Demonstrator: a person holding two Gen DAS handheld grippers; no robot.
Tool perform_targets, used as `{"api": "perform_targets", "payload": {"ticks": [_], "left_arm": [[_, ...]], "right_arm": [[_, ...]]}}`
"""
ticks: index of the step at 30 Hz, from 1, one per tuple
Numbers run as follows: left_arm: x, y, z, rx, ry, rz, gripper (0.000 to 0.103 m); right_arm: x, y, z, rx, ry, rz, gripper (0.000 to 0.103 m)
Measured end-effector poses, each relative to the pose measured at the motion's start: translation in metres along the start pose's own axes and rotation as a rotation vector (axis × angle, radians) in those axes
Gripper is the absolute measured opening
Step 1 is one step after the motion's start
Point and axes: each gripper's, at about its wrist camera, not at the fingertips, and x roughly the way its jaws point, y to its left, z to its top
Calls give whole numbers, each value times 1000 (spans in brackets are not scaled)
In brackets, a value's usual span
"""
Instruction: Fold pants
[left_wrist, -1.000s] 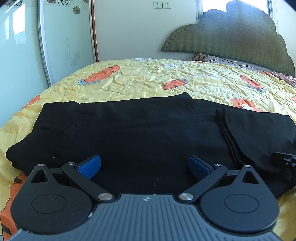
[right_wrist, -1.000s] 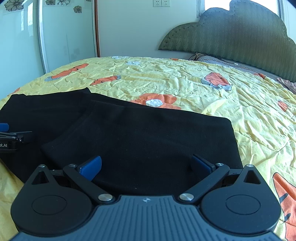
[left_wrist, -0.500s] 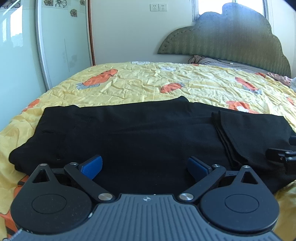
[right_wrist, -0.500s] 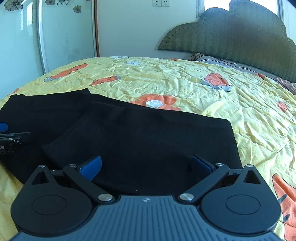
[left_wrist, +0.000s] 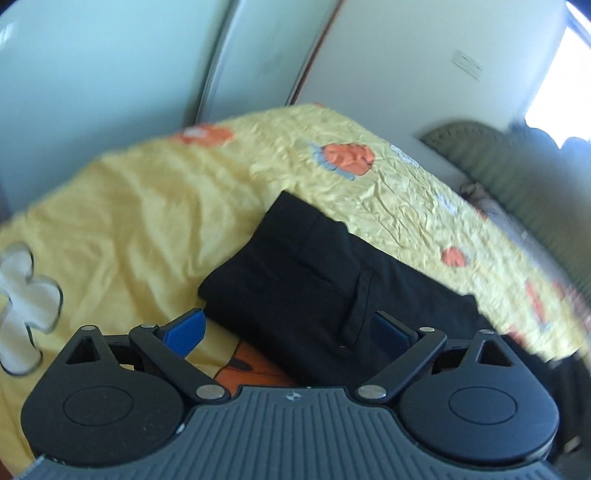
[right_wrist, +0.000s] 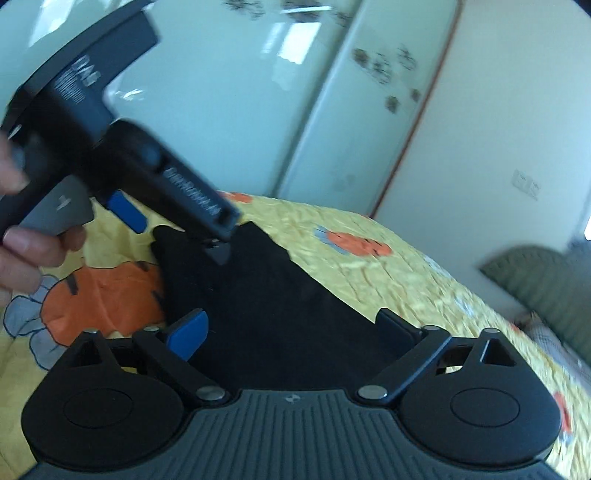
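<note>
The black pants (left_wrist: 306, 280) lie folded on the yellow quilt, the waist end with a belt loop nearest my left gripper (left_wrist: 288, 328). That gripper is open and hovers over the waist corner, holding nothing. In the right wrist view the pants (right_wrist: 266, 314) run away under my right gripper (right_wrist: 291, 328), which is open and empty above the cloth. The left gripper (right_wrist: 173, 229) also shows there, upper left, held by a hand, open over the pants' far corner.
The yellow quilt (left_wrist: 140, 206) with orange cartoon prints covers the bed. Pale sliding wardrobe doors (right_wrist: 258, 110) stand behind it. The green padded headboard (left_wrist: 517, 162) is at the right. A wall socket (right_wrist: 526, 182) is on the cream wall.
Both grippers have swung sharply left and tilted, now viewing the waist end and wardrobe. The left gripper has moved to the pants' left corner. Both stay open.
</note>
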Motion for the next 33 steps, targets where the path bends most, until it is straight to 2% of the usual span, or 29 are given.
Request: {"api": "perform_targets", "payload": {"ticks": [2,4,9,11,15,18,19,20,22,24,25,26,28,29,32,33], "left_arm": [[6,21,6,-113,59,-72,95],[10,35,6,-186,92,-123,94],[13,41,8,-219,109,-182,94],[16,41,8,-237,118,-213,94],[28,42,9,-286,142,-277,94],[35,47,10,-324,152,-306,94],[36,50,10,-346,152,-330,94],[37,51,10,-355,154,-351,94],[42,51,10,-368,155,-372,94],[48,50,13,-380,144,-373,92],[51,49,15,-382,141,-372,87],[55,47,18,-385,142,-370,85],[62,44,24,-388,129,-350,82],[64,43,26,-386,124,-340,80],[66,39,29,-356,100,-288,63],[66,37,29,-335,89,-262,51]], "right_arm": [[13,25,10,-110,-1,-1,79],[24,44,16,-178,13,15,61],[44,67,21,-243,93,68,59],[45,76,20,-284,95,63,59],[62,91,18,-385,93,-38,59],[74,95,20,-412,65,-80,50],[76,95,21,-413,43,-110,50],[76,92,22,-401,18,-147,50],[70,79,27,-322,-17,-163,50],[64,58,34,-197,-28,-131,50],[61,47,37,-133,-23,-97,51],[58,34,40,-66,0,-35,51],[54,0,45,103,50,199,51],[53,-15,45,197,52,256,51],[67,-46,42,337,91,232,51],[76,-51,38,354,123,210,51]]}}
